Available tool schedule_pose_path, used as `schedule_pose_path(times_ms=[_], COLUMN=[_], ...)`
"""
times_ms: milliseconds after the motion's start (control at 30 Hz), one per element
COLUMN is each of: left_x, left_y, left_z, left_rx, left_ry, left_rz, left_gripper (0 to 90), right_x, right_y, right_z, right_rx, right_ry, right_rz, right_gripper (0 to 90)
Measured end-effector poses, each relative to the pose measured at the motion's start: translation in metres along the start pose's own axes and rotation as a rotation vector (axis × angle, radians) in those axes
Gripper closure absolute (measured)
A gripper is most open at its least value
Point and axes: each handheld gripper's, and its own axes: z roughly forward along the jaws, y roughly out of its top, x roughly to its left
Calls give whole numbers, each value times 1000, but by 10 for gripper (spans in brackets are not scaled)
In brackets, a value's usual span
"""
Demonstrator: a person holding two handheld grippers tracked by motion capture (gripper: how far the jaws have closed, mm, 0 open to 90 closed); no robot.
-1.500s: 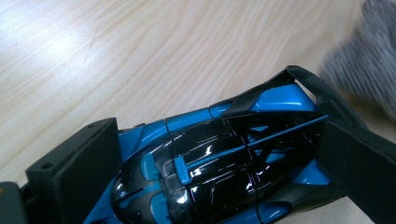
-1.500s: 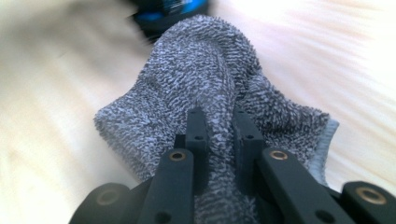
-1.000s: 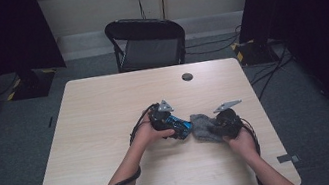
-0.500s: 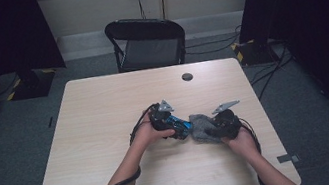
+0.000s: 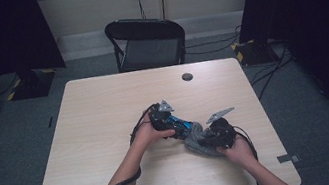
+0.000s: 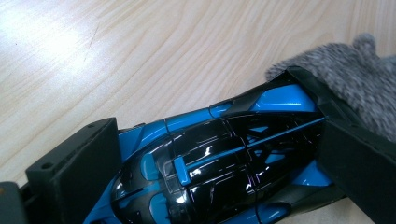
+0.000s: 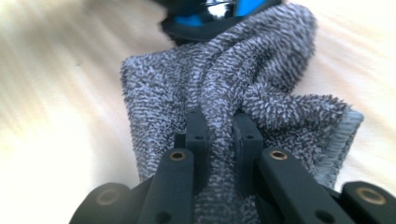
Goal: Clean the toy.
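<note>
A blue and black toy car (image 6: 210, 158) lies clamped sideways between the jaws of my left gripper (image 6: 205, 121), just above the wooden table (image 5: 101, 118). In the high view the left gripper (image 5: 164, 118) holds the car (image 5: 181, 123) near the table's middle. A grey terry cloth (image 7: 224, 70) is pinched between the pads of my right gripper (image 7: 219, 126), whose jaws have just closed further on it. The cloth (image 5: 195, 140) rests against the car's far end (image 7: 210, 11), with the right gripper (image 5: 216, 135) to its right.
A small black round disc (image 5: 186, 76) lies near the table's far edge. A black folding chair (image 5: 146, 42) stands behind the table. Cables trail from both grippers toward the near edge.
My right hand has drawn the cloth a little toward the near right, along the car. The left hand and car have stayed put.
</note>
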Motion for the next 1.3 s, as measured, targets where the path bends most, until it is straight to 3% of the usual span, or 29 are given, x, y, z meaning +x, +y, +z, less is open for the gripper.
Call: schedule_pose_path(times_ms=[933,1133,1300], left_x=[-1,-1,-1], left_y=[-1,-1,-1], left_z=[0,0,0], left_rx=[-4,-8,-9], left_ry=[4,5,6], left_rz=[2,-2,0], left_gripper=[0,0,0], right_x=[39,43,32], right_y=[0,-2,-2], right_z=[5,-7,-32], right_rx=[27,11,-25], right_ry=[154,160,135], right_rz=[-123,-148,-137], right_gripper=[804,804,803])
